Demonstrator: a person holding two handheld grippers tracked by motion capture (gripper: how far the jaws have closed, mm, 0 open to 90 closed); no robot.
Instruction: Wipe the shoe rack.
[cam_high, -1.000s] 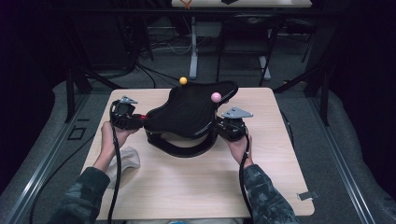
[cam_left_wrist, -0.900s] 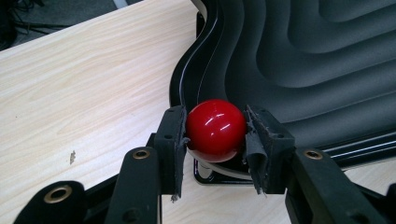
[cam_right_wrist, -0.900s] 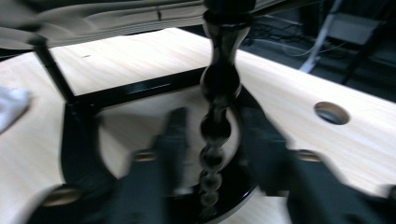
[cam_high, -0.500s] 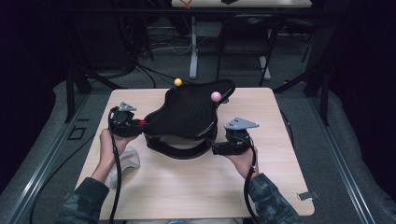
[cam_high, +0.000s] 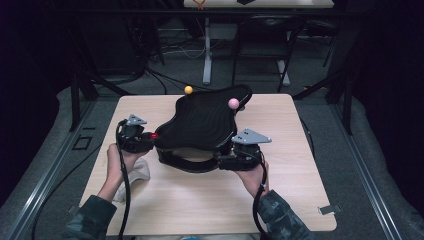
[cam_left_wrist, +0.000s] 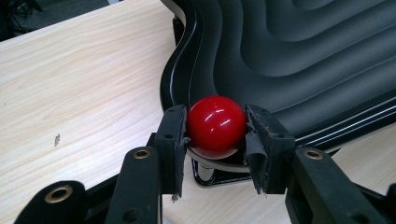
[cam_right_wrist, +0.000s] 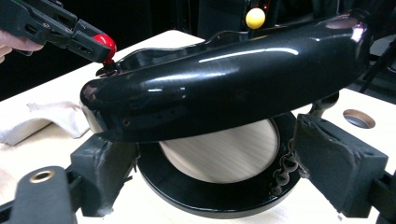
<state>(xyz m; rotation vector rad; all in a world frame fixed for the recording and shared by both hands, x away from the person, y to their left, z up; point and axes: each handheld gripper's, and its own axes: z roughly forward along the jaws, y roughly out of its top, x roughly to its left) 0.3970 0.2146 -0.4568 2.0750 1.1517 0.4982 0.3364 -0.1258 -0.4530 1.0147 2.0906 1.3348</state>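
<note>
Pale wooden table (cam_high: 200, 200) carries a glossy black wavy tray (cam_high: 202, 122); left gripper (cam_left_wrist: 217, 144) clamps its red ball (cam_left_wrist: 216, 126), while right gripper (cam_right_wrist: 210, 186), jaws just opened, stands wide around the rim.

bare table (cam_high: 210, 200) near the person, black tray (cam_high: 200, 125) blocking centre, cloth (cam_high: 137, 172) possibly crowding left

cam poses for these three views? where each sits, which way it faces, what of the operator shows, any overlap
High view: above the person's side, looking forward and down at the table; both forearms, left gripper and right gripper show.
Left gripper view: rides the left gripper, facing the black wavy tray; its jaws clamp the red ball.
Right gripper view: rides the right gripper, looking level under the tray's glossy underside at the ring base; its jaws stand open, just opened.
Shared: red ball, tray, yellow ball, white cloth.
</note>
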